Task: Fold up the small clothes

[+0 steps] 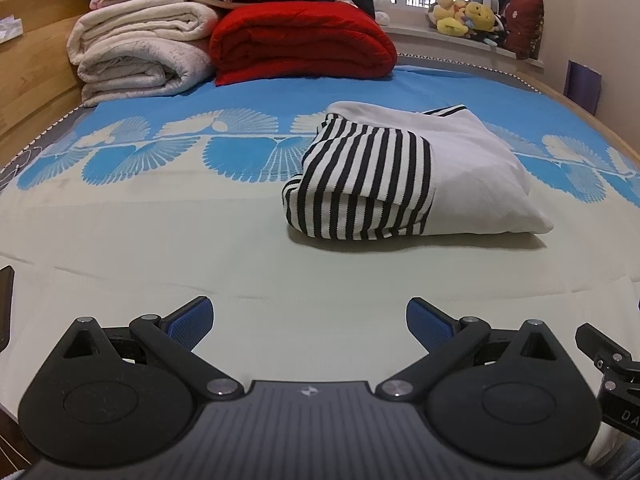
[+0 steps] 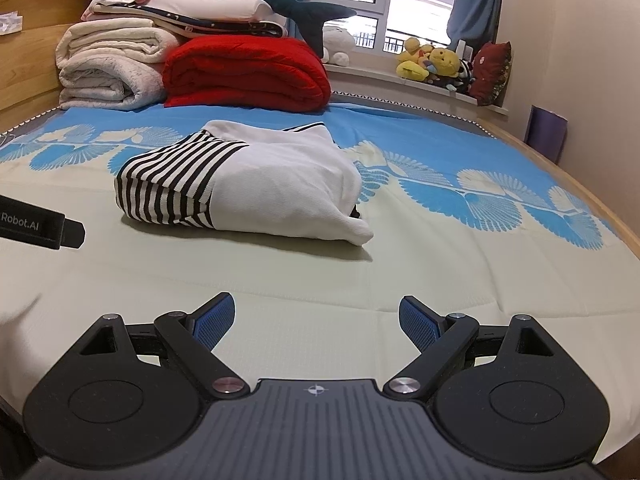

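A small white garment with black-and-white striped sleeves (image 1: pixel 404 178) lies folded in a compact bundle on the bed; the right wrist view has the same garment (image 2: pixel 248 184) left of centre. My left gripper (image 1: pixel 309 320) hovers over the pale sheet short of the bundle, jaws wide apart, nothing between the blue pads. My right gripper (image 2: pixel 317 320) also stands open and empty, well short of the garment. Part of the left tool (image 2: pixel 44 226) pokes in at the left edge of the right wrist view.
Folded white blankets (image 1: pixel 140 52) and a red quilt (image 1: pixel 300 40) are stacked at the head of the bed against a wooden headboard (image 1: pixel 36 60). Plush toys (image 2: pixel 436 64) sit on the windowsill. The blue-and-cream bedsheet (image 1: pixel 160 220) spreads around the garment.
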Action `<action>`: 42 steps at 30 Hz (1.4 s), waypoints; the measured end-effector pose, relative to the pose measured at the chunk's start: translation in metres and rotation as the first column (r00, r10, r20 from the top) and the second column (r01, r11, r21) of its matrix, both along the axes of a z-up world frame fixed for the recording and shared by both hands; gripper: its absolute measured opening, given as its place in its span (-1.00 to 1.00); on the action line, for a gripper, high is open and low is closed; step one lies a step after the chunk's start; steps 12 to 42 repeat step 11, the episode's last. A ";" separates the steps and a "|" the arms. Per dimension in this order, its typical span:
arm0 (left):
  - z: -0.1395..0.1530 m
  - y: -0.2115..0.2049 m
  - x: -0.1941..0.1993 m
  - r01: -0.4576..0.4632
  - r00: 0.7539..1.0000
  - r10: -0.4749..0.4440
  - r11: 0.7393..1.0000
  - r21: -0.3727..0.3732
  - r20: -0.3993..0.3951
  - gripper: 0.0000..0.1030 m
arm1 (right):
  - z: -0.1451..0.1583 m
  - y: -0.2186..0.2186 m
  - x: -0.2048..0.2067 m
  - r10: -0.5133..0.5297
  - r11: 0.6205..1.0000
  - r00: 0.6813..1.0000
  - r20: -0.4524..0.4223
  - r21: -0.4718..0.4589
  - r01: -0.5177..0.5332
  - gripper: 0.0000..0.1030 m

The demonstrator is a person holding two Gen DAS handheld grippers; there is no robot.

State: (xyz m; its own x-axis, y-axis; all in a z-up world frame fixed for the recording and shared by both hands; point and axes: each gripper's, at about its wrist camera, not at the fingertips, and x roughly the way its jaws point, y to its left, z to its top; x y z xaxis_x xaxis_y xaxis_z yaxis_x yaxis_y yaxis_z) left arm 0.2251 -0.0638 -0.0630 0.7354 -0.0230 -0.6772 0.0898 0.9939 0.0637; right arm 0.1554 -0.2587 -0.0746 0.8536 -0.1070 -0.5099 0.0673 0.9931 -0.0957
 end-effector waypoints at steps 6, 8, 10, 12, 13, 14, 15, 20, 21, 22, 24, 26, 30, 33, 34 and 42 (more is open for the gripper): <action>0.005 0.001 -0.005 -0.020 0.999 0.020 1.000 -0.005 0.043 0.99 | 0.000 0.000 0.000 0.003 1.000 1.000 -0.001 -0.004 -0.003 0.75; 0.007 0.002 -0.009 -0.032 0.997 0.032 0.999 -0.006 0.073 0.99 | 0.000 0.000 0.000 0.005 1.000 1.000 -0.001 -0.003 -0.005 0.75; 0.007 0.002 -0.007 -0.031 0.998 0.031 1.000 0.001 0.061 0.99 | 0.000 -0.001 0.000 0.007 1.000 1.000 0.000 -0.001 -0.007 0.75; 0.006 0.002 -0.007 -0.028 0.998 0.028 1.000 -0.001 0.053 0.99 | 0.000 -0.001 0.000 0.008 1.000 1.000 0.000 0.000 -0.008 0.75; 0.006 0.002 -0.007 -0.028 0.998 0.028 1.000 -0.001 0.053 0.99 | 0.000 -0.001 0.000 0.008 1.000 1.000 0.000 0.000 -0.008 0.75; 0.006 0.002 -0.007 -0.028 0.998 0.028 1.000 -0.001 0.053 0.99 | 0.000 -0.001 0.000 0.008 1.000 1.000 0.000 0.000 -0.008 0.75; 0.006 0.002 -0.007 -0.028 0.998 0.028 1.000 -0.001 0.053 0.99 | 0.000 -0.001 0.000 0.008 1.000 1.000 0.000 0.000 -0.008 0.75; 0.006 0.002 -0.007 -0.028 0.998 0.028 1.000 -0.001 0.053 0.99 | 0.000 -0.001 0.000 0.008 1.000 1.000 0.000 0.000 -0.008 0.75; 0.006 0.002 -0.007 -0.028 0.998 0.028 1.000 -0.001 0.053 0.99 | 0.000 -0.001 0.000 0.008 1.000 1.000 0.000 0.000 -0.008 0.75; 0.006 0.002 -0.007 -0.028 0.998 0.028 1.000 -0.001 0.053 0.99 | 0.000 -0.001 0.000 0.008 1.000 1.000 0.000 0.000 -0.008 0.75; 0.006 0.002 -0.007 -0.028 0.998 0.028 1.000 -0.001 0.053 0.99 | 0.000 -0.001 0.000 0.008 1.000 1.000 0.000 0.000 -0.008 0.75; 0.006 0.002 -0.007 -0.028 0.998 0.028 1.000 -0.001 0.053 0.99 | 0.000 -0.001 0.000 0.008 1.000 1.000 0.000 0.000 -0.008 0.75; 0.006 0.002 -0.007 -0.028 0.998 0.028 1.000 -0.001 0.053 0.99 | 0.000 -0.001 0.000 0.008 1.000 1.000 0.000 0.000 -0.008 0.75; 0.006 0.002 -0.007 -0.028 0.998 0.028 1.000 -0.001 0.053 0.99 | 0.000 -0.001 0.000 0.008 1.000 1.000 0.000 0.000 -0.008 0.75; 0.006 0.002 -0.007 -0.028 0.998 0.028 1.000 -0.001 0.053 0.99 | 0.000 -0.001 0.000 0.008 1.000 1.000 0.000 0.000 -0.008 0.75; 0.006 0.002 -0.007 -0.028 0.998 0.028 1.000 -0.001 0.053 0.99 | 0.000 -0.001 0.000 0.008 1.000 1.000 0.000 0.000 -0.008 0.75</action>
